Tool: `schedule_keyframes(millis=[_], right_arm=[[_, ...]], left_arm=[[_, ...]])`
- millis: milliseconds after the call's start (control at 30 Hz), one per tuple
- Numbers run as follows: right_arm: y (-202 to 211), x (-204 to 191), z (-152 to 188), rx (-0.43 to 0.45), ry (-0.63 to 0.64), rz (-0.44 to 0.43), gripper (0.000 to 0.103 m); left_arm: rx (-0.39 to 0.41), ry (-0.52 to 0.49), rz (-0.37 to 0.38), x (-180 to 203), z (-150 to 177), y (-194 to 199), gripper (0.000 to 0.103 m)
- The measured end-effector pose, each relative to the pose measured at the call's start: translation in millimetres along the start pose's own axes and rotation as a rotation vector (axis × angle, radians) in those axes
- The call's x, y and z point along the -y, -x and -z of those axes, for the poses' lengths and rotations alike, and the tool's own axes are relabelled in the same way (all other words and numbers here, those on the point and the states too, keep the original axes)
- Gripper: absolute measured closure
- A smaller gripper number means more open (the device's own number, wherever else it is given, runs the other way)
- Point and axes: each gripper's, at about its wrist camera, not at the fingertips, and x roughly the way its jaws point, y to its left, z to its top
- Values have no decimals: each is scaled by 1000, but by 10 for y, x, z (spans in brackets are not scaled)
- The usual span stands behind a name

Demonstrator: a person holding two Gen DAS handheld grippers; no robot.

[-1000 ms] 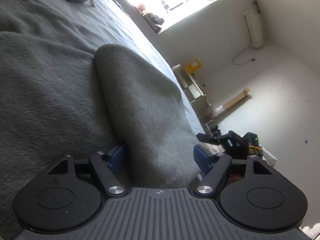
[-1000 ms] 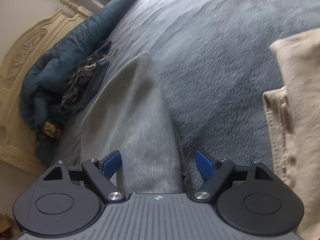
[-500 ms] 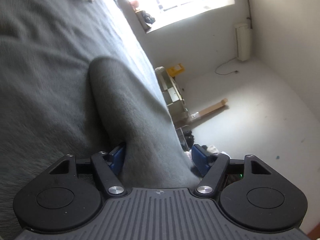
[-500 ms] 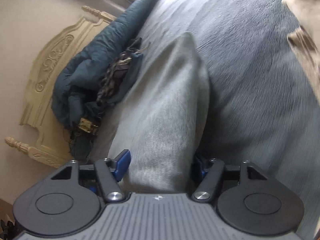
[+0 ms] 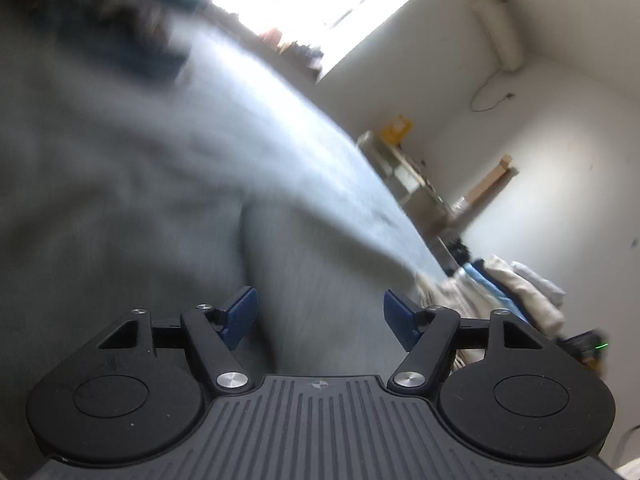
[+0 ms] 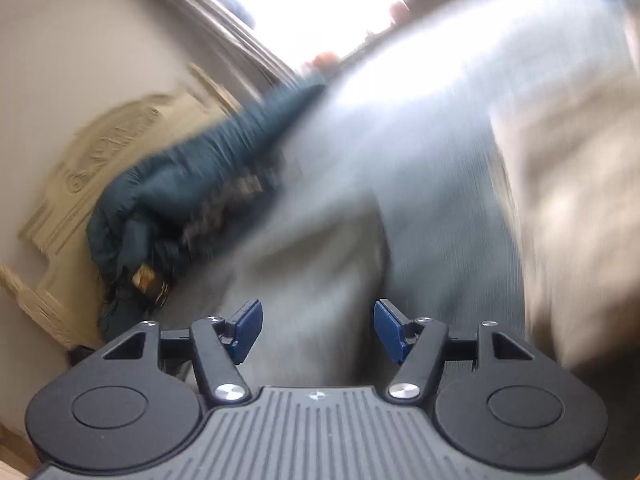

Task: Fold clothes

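Observation:
A thick fold of grey garment point(image 5: 320, 264) runs up between the blue pads of my left gripper point(image 5: 320, 316), which is shut on it with the pads held apart by the cloth. In the right wrist view the same grey garment point(image 6: 320, 272) fills the gap of my right gripper point(image 6: 318, 324), which is also shut on it. Both views are smeared by fast motion. The rest of the garment spreads out over the grey bed cover point(image 5: 280, 128) and its far edge is too blurred to make out.
Beige trousers point(image 6: 568, 200) lie on the bed to the right of the right gripper. A dark teal quilt point(image 6: 200, 176) is heaped against the carved headboard point(image 6: 100, 152). Beyond the bed's edge are a pile of clothes point(image 5: 520, 288) and a shelf point(image 5: 408, 172).
Both grippers have swung quickly with the grey fold, so the views are now blurred. The right pads have drawn closer together on the cloth. The beige trousers are nearer the right gripper.

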Motion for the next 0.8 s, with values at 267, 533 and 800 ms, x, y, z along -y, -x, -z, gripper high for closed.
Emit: schedule_keyframes(millis=[267,533,800], right_arm=[[-1117,-562,-126,-20,349,103,64],[-1602,45,49,-34,196,143,85],[-1525,-119,19,-46,240,198,84]], left_arm=[[-65,-509,-228,671,-210,-879,35],[-128,-506,-306,376,-42,-1165,39],[-106,-578,-396,721,-150,-1053,38]])
